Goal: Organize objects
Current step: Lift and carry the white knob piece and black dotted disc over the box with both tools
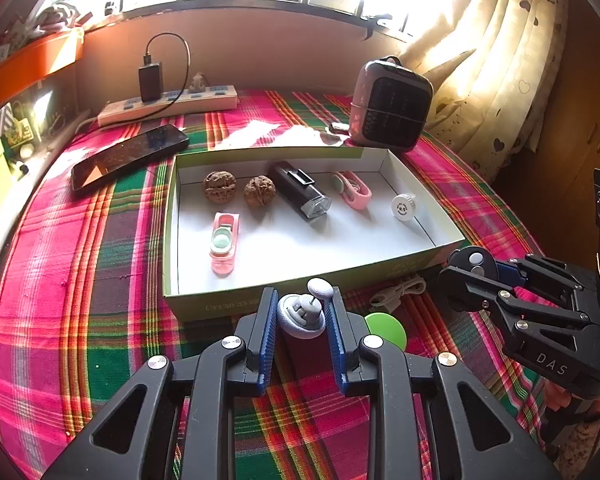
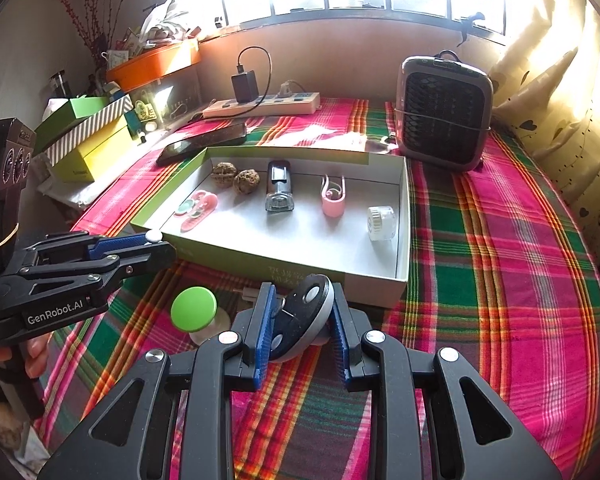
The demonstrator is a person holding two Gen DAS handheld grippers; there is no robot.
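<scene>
A shallow green-sided box [image 1: 204,304] [image 2: 240,258] with a white floor lies on the plaid cloth. It holds two walnuts [image 1: 219,186] [image 2: 224,174], a black flashlight [image 1: 300,190] [image 2: 279,188], two pink clips [image 1: 224,242] [image 2: 333,196] and a white cap [image 1: 404,207] [image 2: 381,222]. My left gripper [image 1: 301,306] is shut on a small grey-white round gadget [image 1: 300,314] just in front of the box. My right gripper [image 2: 302,312] is shut on a black and silver disc [image 2: 300,322], also in front of the box. Each gripper shows in the other's view [image 1: 472,264] [image 2: 156,240].
A green round lid [image 1: 386,330] [image 2: 193,309] and a white cable [image 1: 398,290] lie between the grippers. A phone [image 1: 128,156] [image 2: 204,142], power strip [image 1: 168,106] [image 2: 262,106] and small heater [image 1: 390,106] [image 2: 442,110] stand behind the box. Boxes [image 2: 88,136] crowd the left.
</scene>
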